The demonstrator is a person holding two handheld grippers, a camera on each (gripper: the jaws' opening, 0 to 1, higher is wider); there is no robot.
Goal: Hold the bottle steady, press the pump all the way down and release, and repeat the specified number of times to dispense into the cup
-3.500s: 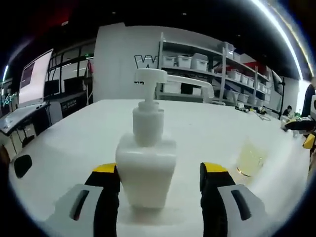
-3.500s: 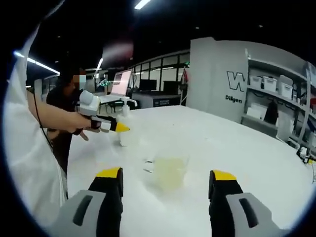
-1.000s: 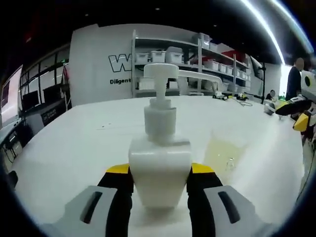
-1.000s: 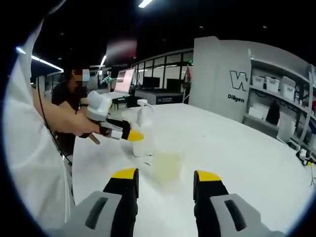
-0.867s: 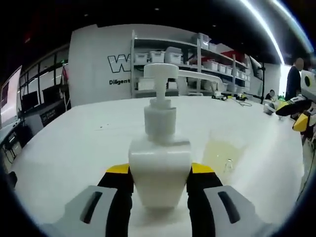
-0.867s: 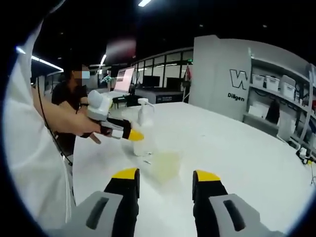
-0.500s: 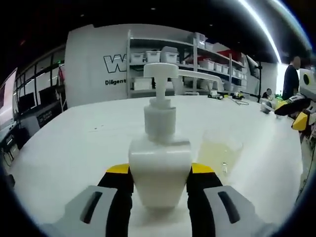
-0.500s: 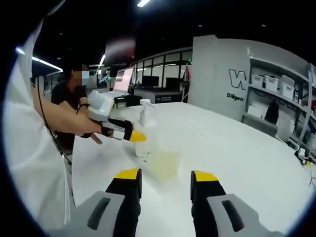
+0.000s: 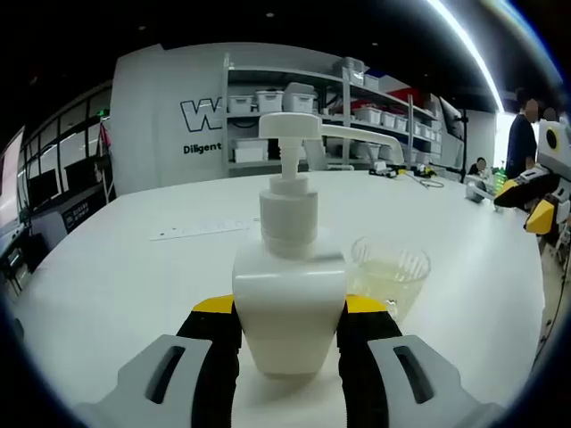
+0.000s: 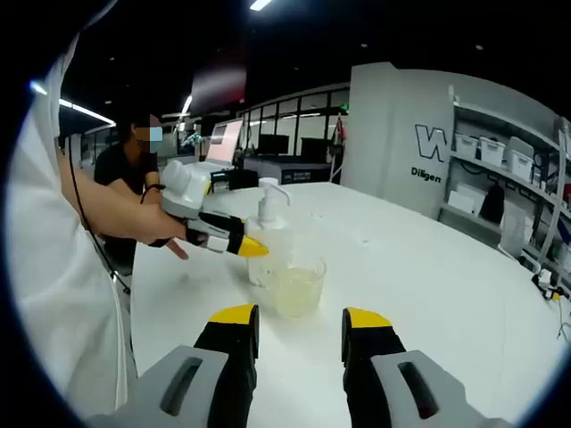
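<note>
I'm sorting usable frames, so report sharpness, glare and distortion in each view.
Left gripper view: bottle and cup sharp, the shelves behind bowed by the fisheye, a bright ceiling light strip flaring at upper right. Right gripper view: cup and left gripper fairly crisp, the ceiling dark, the white sleeve at the left edge soft and stretched.

Both views share the bottle (image 9: 288, 294), left one nearer.

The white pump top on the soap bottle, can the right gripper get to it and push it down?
Probably yes. The right gripper is open and holds nothing, and bare white table lies between it and the white pump top; the clear plastic cup sits low, beside the bottle.
</note>
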